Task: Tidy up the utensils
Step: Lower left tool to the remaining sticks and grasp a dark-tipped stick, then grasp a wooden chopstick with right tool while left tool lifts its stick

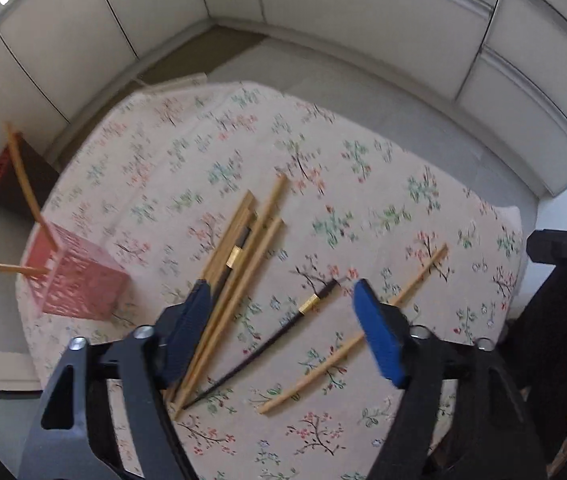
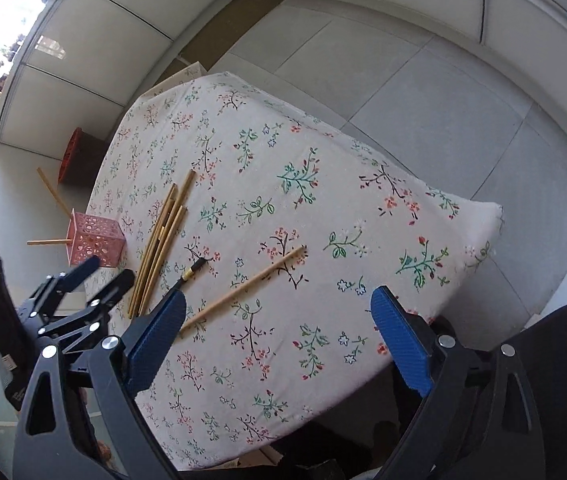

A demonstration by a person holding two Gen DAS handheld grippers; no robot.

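A pink perforated holder [image 1: 79, 276] stands at the table's left edge with two wooden chopsticks [image 1: 23, 184] sticking out of it; it also shows in the right wrist view [image 2: 95, 242]. A bundle of wooden chopsticks [image 1: 239, 264] lies beside it, with a dark one among them. A black chopstick with a gold band [image 1: 283, 332] and a single wooden chopstick [image 1: 359, 336] lie apart on the floral cloth. My left gripper [image 1: 279, 328] is open and empty above the bundle and the black chopstick. My right gripper [image 2: 279, 336] is open and empty above the single wooden chopstick [image 2: 243, 288].
The floral tablecloth [image 2: 323, 208] covers a small table with drop-offs on all sides. A red basket [image 2: 73, 156] stands on the floor to the left. White cabinets [image 1: 323, 20] line the far walls. The left gripper's body [image 2: 63, 304] is at the right wrist view's left.
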